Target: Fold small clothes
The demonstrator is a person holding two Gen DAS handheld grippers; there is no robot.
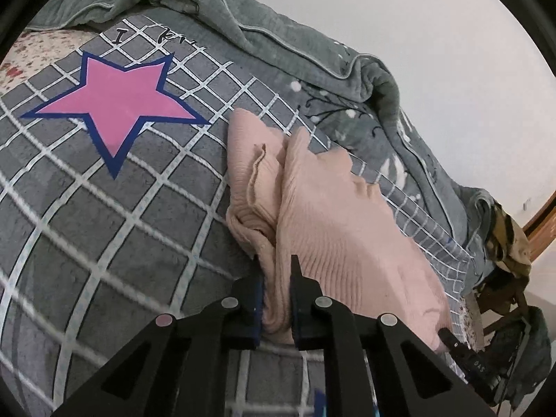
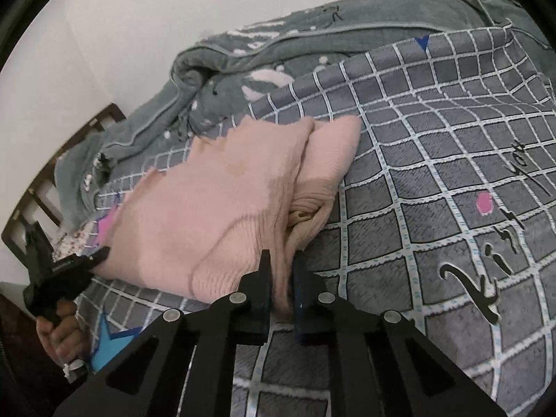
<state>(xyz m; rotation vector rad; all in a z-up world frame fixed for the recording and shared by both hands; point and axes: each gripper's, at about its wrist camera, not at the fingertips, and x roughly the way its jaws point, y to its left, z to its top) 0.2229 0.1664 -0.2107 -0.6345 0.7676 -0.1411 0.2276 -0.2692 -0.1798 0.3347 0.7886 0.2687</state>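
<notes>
My left gripper (image 1: 276, 299) and right gripper (image 2: 281, 285) each pinch the near hem of the pink sweater (image 1: 333, 215), which lies bunched on the checked bedspread (image 1: 104, 215) beside the rumpled grey blanket (image 1: 278, 45).

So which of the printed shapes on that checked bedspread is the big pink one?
The star with the dark blue outline, left of the pink sweater. The pink dot by the lettering is much smaller and has no outline.
</notes>
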